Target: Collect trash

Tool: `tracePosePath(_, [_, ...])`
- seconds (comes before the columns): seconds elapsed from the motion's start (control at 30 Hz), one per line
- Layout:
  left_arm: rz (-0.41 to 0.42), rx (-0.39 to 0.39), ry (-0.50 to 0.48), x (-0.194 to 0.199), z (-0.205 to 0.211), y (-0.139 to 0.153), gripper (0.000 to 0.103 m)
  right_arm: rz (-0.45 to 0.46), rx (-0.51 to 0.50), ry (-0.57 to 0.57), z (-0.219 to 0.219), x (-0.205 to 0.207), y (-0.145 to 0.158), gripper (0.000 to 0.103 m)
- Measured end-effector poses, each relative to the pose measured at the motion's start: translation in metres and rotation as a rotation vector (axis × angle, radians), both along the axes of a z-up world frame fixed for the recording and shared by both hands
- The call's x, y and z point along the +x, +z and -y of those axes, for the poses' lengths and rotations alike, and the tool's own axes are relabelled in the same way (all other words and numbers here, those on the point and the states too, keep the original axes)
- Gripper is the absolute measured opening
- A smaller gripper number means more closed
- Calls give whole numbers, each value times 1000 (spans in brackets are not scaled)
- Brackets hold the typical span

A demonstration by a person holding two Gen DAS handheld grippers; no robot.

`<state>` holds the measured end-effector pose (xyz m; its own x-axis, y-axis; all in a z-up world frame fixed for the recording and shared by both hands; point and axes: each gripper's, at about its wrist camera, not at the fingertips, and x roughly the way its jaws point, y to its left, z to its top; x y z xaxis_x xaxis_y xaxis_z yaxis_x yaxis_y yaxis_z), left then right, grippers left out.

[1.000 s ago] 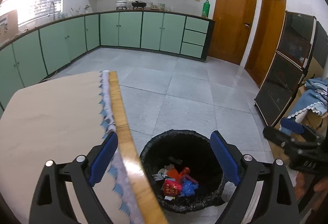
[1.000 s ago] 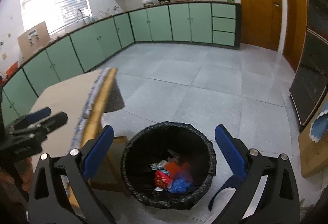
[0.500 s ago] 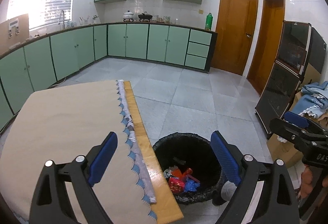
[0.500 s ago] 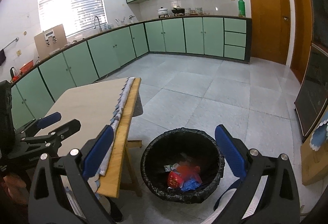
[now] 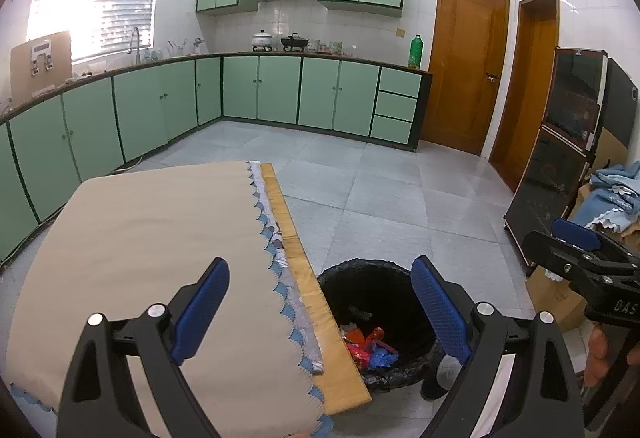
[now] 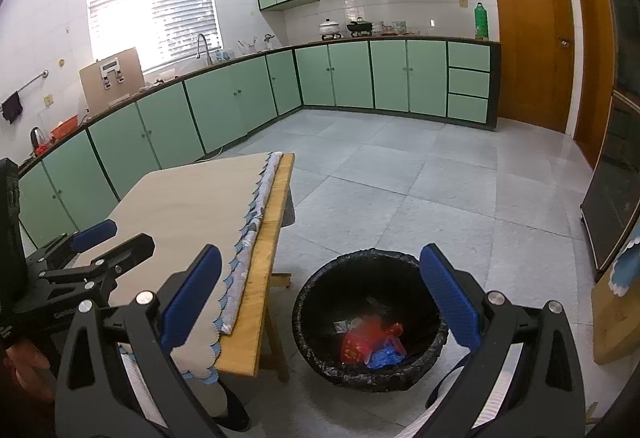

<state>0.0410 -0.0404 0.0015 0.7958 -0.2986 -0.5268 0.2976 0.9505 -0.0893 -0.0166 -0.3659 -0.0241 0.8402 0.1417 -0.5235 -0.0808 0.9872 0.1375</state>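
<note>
Right wrist: trash (image 6: 370, 348) lies binned between spread fingers (image 6: 450, 296).

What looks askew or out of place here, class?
The tablecloth stops short of the table's right side: its scalloped edge is bunched up, leaving a bare wooden strip. The wrappers lie inside the black bin; nothing looks spilled.
</note>
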Motion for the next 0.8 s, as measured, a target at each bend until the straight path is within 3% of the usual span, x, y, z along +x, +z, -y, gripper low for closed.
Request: tracePosePath(0.8, [20,-3,17,-11,-12,4,91,25,-11,22,-14,-7,3,96])
